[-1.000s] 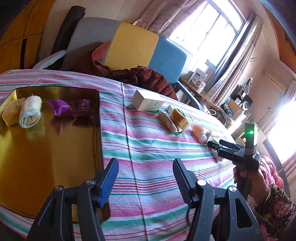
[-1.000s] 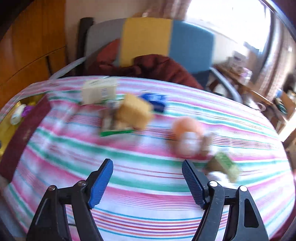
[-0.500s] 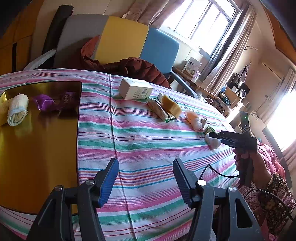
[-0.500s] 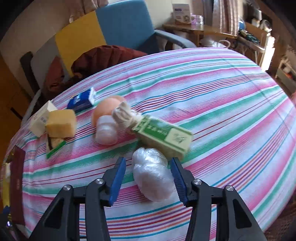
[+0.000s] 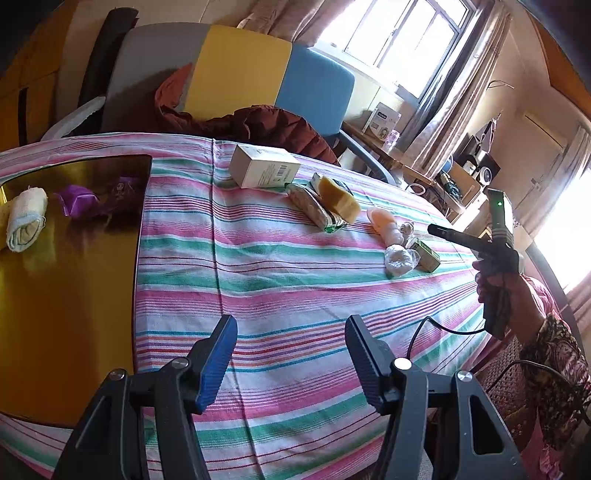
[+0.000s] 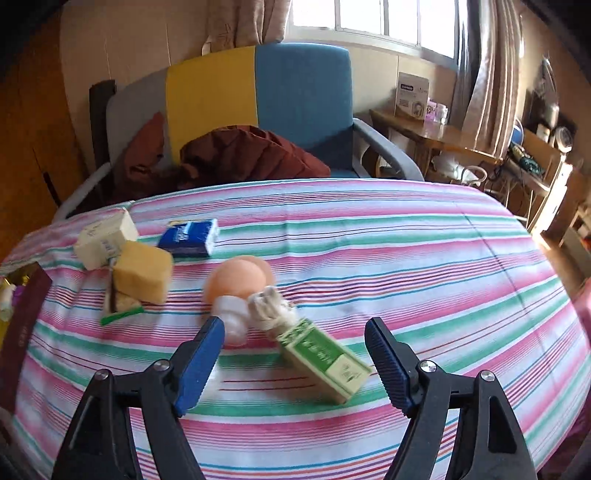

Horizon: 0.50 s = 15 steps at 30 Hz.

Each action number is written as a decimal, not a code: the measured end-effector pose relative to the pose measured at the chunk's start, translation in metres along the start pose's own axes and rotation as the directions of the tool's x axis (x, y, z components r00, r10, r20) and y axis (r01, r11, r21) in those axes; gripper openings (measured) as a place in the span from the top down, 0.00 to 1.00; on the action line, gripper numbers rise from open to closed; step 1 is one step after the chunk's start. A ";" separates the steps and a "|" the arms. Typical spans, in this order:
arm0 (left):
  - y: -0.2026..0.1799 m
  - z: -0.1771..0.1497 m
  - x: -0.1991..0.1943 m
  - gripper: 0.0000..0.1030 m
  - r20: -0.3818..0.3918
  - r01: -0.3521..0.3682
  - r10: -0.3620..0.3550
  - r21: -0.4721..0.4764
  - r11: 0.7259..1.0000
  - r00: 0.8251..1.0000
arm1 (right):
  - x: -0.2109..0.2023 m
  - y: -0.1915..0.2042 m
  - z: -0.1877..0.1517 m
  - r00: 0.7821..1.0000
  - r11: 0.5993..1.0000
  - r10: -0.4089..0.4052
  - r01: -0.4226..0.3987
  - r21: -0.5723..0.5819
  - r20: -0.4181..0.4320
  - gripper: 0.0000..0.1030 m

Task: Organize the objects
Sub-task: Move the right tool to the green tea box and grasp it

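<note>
Right wrist view: the green carton (image 6: 325, 360) was seen lying flat on the striped tablecloth (image 6: 424, 266), its long axis running from upper left to lower right, just beside a white cord bundle (image 6: 267, 304). The right gripper (image 6: 295, 360) was angled downward above it, jaws just reopened and spread, nothing gripped. The left gripper (image 5: 290, 360) was likewise held spread and empty, well apart from the carton

Behind the striped tabletop (image 6: 406, 236) stood an armchair (image 6: 295, 99) in grey, yellow and blue, a maroon jacket (image 6: 255, 155) heaped on its seat. Right of the armchair, a wooden side table (image 6: 436, 138); above it, a bright window (image 6: 373, 18) with beige curtains (image 6: 484, 74).
</note>
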State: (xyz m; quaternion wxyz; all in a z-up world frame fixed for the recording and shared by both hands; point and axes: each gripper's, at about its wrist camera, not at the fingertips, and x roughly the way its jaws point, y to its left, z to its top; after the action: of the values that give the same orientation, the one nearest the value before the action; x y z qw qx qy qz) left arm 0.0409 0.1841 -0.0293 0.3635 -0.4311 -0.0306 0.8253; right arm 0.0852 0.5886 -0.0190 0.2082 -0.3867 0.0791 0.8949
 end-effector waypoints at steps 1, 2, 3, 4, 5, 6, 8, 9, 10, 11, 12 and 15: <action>-0.002 0.000 0.001 0.40 -0.002 -0.002 0.002 0.006 1.000 1.000 | 0.006 -0.006 0.000 1.000 1.000 -0.013 0.013 -0.028 -0.009 0.23; -0.003 -0.001 0.002 0.40 -0.005 -0.002 0.002 0.013 1.000 1.000 | 0.013 -0.008 -0.001 1.000 0.998 -0.023 0.022 -0.055 -0.021 0.23; -0.005 -0.001 0.003 0.40 -0.008 -0.001 0.002 0.018 1.000 1.000 | 0.018 -0.011 -0.002 0.999 0.997 -0.024 0.022 -0.069 -0.028 0.23; -0.006 -0.001 0.004 0.40 -0.011 0.000 0.001 0.022 1.000 1.000 | 0.024 -0.013 -0.001 0.999 0.998 -0.019 0.016 -0.068 -0.039 0.23; -0.008 -0.002 0.005 0.40 -0.014 0.000 0.000 0.025 1.000 1.000 | 0.030 -0.013 -0.001 0.998 0.998 -0.010 0.006 -0.059 -0.061 0.23; -0.009 -0.002 0.007 0.40 -0.018 0.002 -0.001 0.026 1.000 1.000 | 0.033 -0.014 -0.001 0.997 0.998 -0.001 -0.003 -0.055 -0.077 0.23; -0.012 -0.003 0.011 0.40 -0.030 0.008 -0.007 0.026 1.000 1.000 | 0.040 -0.014 -0.004 0.994 0.998 -0.006 0.000 -0.060 -0.106 0.24; -0.013 -0.004 0.013 0.40 -0.035 0.010 -0.009 0.028 1.000 0.999 | 0.044 -0.013 -0.005 0.992 0.998 -0.006 -0.003 -0.067 -0.127 0.28; -0.014 -0.005 0.015 0.40 -0.043 0.012 -0.010 0.030 0.999 0.999 | 0.045 -0.012 -0.008 0.990 0.997 0.002 -0.012 -0.070 -0.144 0.34; -0.016 -0.005 0.017 0.40 -0.050 0.013 -0.012 0.034 0.999 0.999 | 0.047 -0.010 -0.009 0.987 0.997 0.010 -0.023 -0.074 -0.162 0.37; -0.017 -0.006 0.018 0.40 -0.054 0.015 -0.013 0.038 0.999 0.998 | 0.049 -0.008 -0.011 0.985 0.997 0.013 -0.027 -0.077 -0.174 0.42; -0.021 -0.006 0.023 0.40 -0.069 0.015 -0.012 0.050 0.999 0.998 | 0.050 -0.003 -0.013 0.981 0.996 0.010 -0.027 -0.083 -0.195 0.57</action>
State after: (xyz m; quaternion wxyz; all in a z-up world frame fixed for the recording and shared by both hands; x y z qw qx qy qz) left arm 0.0491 0.2119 -0.0417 0.3806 -0.4497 0.0000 0.8080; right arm 0.0646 0.6024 -0.0639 0.1744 -0.4801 0.0647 0.8573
